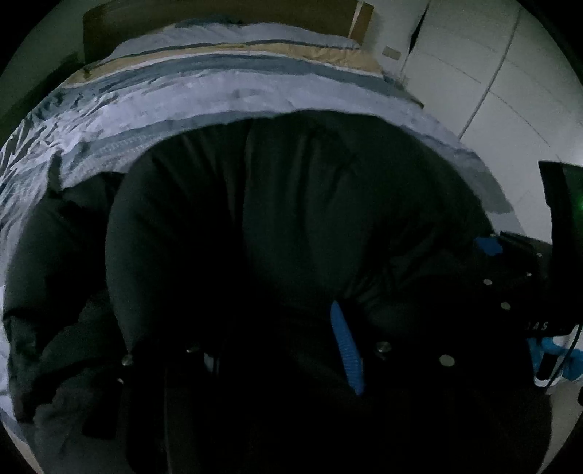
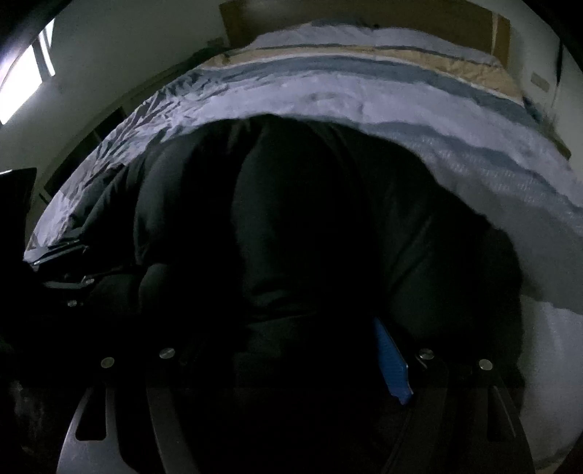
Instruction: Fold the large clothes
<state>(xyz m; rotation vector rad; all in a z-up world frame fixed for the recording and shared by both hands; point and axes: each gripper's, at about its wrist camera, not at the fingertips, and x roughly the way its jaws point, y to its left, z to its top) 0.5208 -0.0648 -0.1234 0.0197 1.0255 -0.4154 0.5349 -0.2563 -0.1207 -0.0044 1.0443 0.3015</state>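
A large black padded garment (image 1: 277, 226) lies on the bed and fills both views; it also shows in the right wrist view (image 2: 309, 226). My left gripper (image 1: 291, 350) is sunk into its near edge, with dark fabric bunched between the fingers and one blue pad (image 1: 346, 350) showing. My right gripper (image 2: 309, 361) is likewise buried in the fabric, with one blue pad (image 2: 391, 361) visible. The other pad of each gripper is hidden by cloth. The right gripper shows at the right edge of the left wrist view (image 1: 510, 262).
The bed has a striped white, blue and tan cover (image 1: 218, 94), also in the right wrist view (image 2: 364, 84). A wooden headboard (image 1: 218, 14) stands behind. White wardrobe doors (image 1: 492, 73) are on the right. A bright window (image 2: 22, 80) is at the left.
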